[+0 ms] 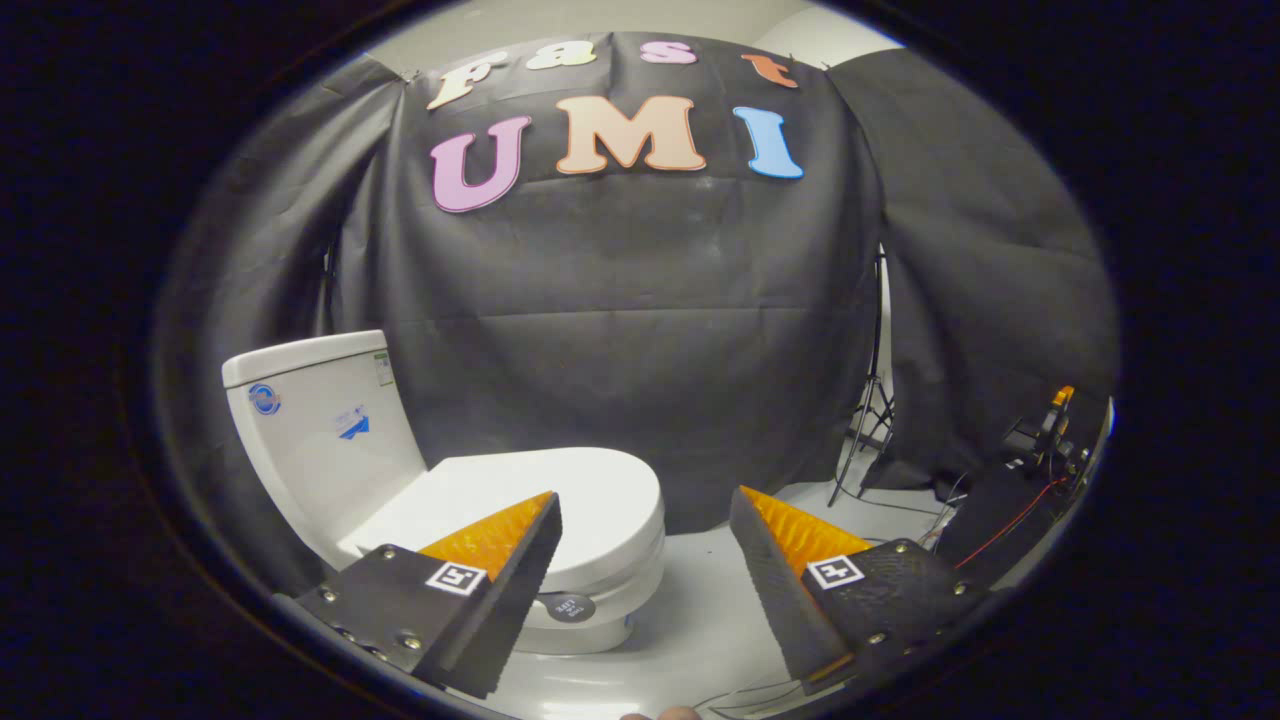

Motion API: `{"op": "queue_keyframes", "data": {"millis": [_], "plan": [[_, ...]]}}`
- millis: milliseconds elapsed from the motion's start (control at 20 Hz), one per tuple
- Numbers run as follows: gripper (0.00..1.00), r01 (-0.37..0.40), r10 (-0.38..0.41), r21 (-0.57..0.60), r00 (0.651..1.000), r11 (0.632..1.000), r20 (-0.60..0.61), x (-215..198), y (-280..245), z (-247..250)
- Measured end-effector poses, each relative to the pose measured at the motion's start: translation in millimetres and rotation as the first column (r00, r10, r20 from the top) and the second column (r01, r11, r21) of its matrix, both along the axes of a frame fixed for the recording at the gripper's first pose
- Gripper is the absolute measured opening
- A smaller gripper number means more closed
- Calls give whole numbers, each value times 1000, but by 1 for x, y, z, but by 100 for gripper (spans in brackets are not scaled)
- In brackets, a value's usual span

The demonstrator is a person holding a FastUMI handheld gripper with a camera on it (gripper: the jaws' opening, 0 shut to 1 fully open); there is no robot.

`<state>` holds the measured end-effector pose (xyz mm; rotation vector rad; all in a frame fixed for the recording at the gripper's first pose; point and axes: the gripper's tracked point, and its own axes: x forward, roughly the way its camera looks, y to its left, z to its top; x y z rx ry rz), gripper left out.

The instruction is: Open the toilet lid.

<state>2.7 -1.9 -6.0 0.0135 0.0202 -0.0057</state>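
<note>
Ahead of fingers: one toilet (440,480) | lid (560,495) down | tool (645,545) spread, empty

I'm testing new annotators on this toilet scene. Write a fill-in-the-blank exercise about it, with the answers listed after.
1. The toilet lid lies ____ over the bowl.
2. The gripper has its fingers ____, with nothing between them.
3. Behind the lid rises the white ____, bearing stickers.
4. One finger reaches in front of the lid, the other hangs over the bare ____ beside the toilet.

Missing words: closed; open; tank; floor
</note>
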Motion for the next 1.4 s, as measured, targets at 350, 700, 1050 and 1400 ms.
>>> {"op": "queue_keyframes", "data": {"millis": [350, 700, 1050, 1400], "plan": [[100, 5, -5, 8, 1000, 1000, -11, 1, -3, -4], [100, 13, -11, 45, 999, 999, -42, 6, -5, -14], [100, 11, 3, 109, 992, 994, -130, 15, -6, -40], [100, 82, -11, 285, 971, 955, -240, 25, -15, -72]]}}
